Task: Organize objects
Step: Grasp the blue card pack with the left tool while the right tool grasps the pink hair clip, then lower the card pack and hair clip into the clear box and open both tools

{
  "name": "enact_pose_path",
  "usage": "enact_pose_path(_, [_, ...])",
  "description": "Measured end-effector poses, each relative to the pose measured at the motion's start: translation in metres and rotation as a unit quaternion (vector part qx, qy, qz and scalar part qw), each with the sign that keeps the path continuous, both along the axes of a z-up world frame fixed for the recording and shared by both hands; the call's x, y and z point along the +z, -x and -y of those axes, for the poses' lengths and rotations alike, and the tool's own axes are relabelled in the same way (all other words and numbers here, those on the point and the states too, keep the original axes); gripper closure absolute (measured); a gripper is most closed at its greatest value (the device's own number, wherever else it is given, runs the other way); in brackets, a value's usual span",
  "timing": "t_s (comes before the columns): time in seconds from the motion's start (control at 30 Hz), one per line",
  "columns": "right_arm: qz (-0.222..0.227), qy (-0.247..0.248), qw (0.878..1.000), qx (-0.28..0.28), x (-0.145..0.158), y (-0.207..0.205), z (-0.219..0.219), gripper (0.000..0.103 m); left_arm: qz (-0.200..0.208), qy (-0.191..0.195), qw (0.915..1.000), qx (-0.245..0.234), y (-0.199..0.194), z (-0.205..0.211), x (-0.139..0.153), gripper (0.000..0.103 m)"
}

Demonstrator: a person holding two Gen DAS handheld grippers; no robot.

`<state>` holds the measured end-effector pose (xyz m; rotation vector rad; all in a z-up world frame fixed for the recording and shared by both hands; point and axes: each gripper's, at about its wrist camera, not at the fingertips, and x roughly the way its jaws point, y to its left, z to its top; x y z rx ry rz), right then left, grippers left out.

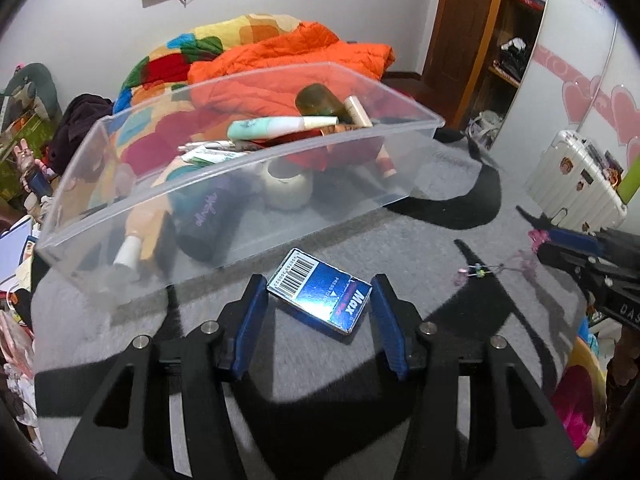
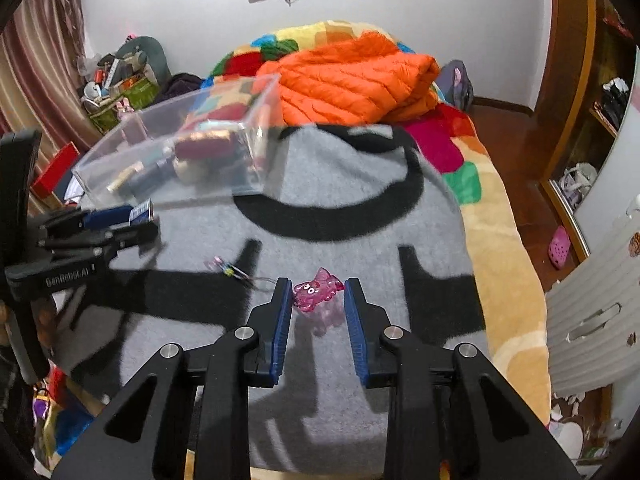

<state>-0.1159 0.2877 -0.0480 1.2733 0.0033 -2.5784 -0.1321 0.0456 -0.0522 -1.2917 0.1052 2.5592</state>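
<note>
Grey blanket (image 2: 360,208) is covering the bed. Clear plastic bin (image 1: 248,184) is sitting on it at 12 o'clock from the left gripper (image 1: 320,300), holding tubes and bottles. Left jaws are standing wide, bracketing the blue card box (image 1: 320,292) without gripping. Right gripper (image 2: 316,300), jaws wide, is flanking the pink translucent charm (image 2: 316,292), lying on the blanket.
</note>
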Motion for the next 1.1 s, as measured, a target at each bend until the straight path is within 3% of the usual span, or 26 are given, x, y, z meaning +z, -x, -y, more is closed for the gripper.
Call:
enact_pose_path(0.5, [-0.085, 0.039, 0.995, 0.035, 0.068, 0.015, 0.034, 0.079, -0.080, -0.029, 0.9951, 0.051, -0.026, 0.031, 0.055, 0.050])
enact_pose_path(0.9, [-0.141, 0.044, 0.986, 0.071, 0.118, 0.047, 0.075, 0.079, -0.120, -0.041, 0.9875, 0.094, -0.004, 0.061, 0.088, 0.050])
enact_pose_path(1.1, [-0.152, 0.061, 0.984, 0.072, 0.130, 0.065, 0.090, 0.079, -0.120, -0.039, 0.9867, 0.102, 0.016, 0.070, 0.091, 0.050])
